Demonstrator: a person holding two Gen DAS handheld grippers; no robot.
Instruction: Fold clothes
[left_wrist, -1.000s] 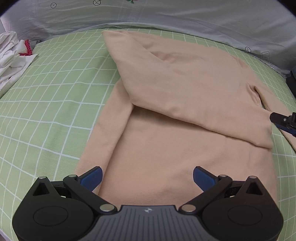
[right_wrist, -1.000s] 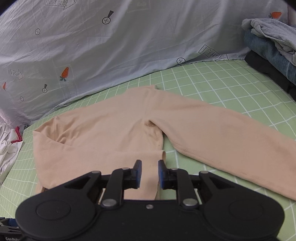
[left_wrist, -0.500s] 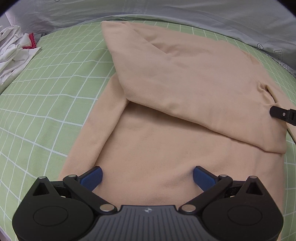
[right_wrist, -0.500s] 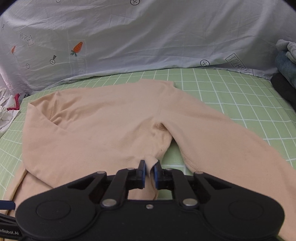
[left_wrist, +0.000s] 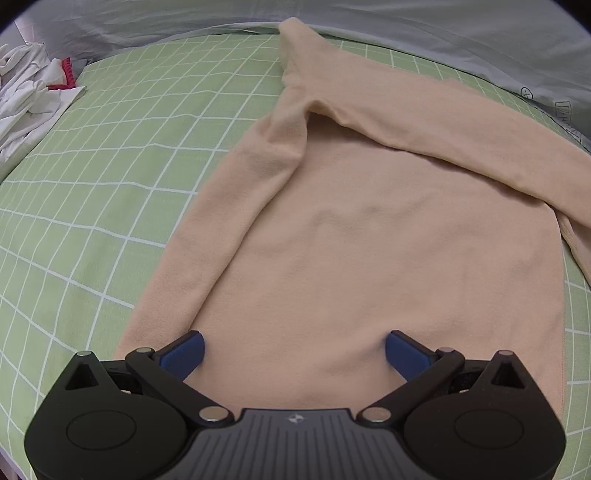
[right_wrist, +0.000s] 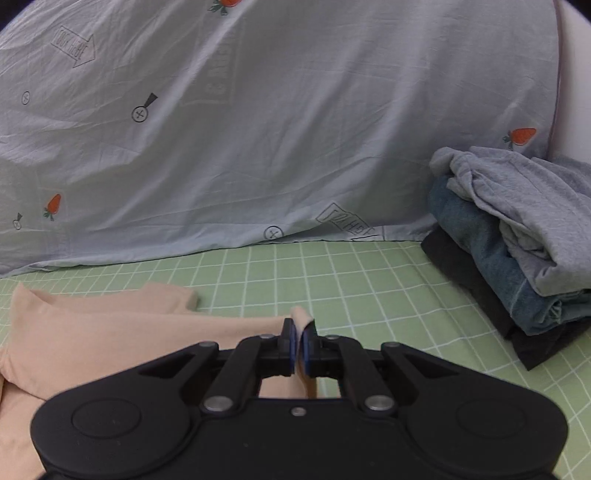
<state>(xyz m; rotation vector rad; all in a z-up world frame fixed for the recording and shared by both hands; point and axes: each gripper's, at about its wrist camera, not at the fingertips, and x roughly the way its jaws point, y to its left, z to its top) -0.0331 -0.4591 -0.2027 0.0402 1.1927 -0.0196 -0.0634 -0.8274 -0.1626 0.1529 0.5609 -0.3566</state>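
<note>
- Since everything here hangs off the peach sweater, I'll place it all from that: it lies spread on the green checked bed sheet, body flat, long axis running straight away from my left tool toward the blue duvet.
- Left tool is spread wide and holding nothing, hovering over the hem end of the sweater; whether the blue pads actually touch the cloth, I can't tell.
- Right tool is pinched tight on a bit of the sweater's fabric, with a little peak of peach poking up between the pads. Looks like a sleeve end to me, but the tool body hides the rest.
- One sleeve runs down the sweater's left edge; another band of fabric lies slanted across the chest, off to the sweater's right.
- My guess: the held piece goes across the body, so the right tool is the one that matters, and the fold runs crosswise to that long axis.
- Hard to see: the sweater's right edge is cut off, and the collar is tucked under.
- Beyond the sweater's right: stacked clothes. Beyond its left: a white heap.
</note>
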